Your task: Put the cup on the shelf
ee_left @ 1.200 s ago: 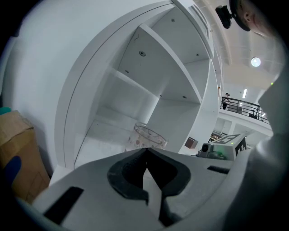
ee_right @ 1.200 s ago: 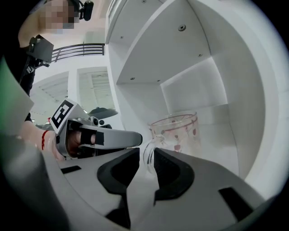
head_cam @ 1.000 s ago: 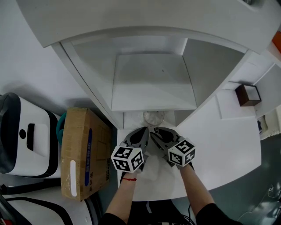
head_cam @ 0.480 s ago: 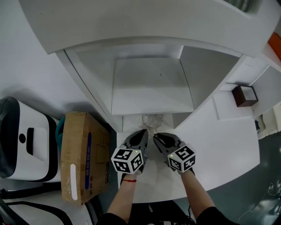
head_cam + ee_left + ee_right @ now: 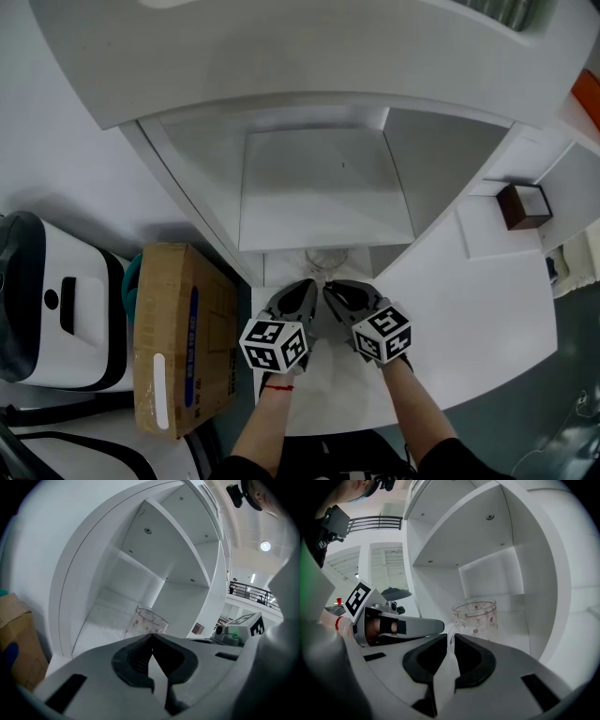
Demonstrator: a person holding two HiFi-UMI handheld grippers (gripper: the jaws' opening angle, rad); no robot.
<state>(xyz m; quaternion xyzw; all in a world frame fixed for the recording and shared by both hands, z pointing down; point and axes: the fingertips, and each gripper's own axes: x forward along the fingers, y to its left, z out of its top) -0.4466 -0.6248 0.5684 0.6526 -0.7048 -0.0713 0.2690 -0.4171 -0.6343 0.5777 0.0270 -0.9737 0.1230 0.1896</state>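
A clear glass cup with small red hearts stands upright at the front edge of the white shelf unit's lowest bay. My right gripper is just in front of it, jaws nearly together with the cup's thin glass handle between their tips. My left gripper sits beside it, shut with nothing in it, and the cup rises just beyond its tips. In the head view both grippers point at the cup, side by side, tips almost touching each other.
A cardboard box lies left of my arms, with a white-and-black appliance further left. A small brown box sits at the right on the white counter. Shelf walls close in on both sides of the cup.
Both grippers have stayed close together in front of the cup. The right one shifted slightly left and forward; the cup sits marginally further under the shelf edge.
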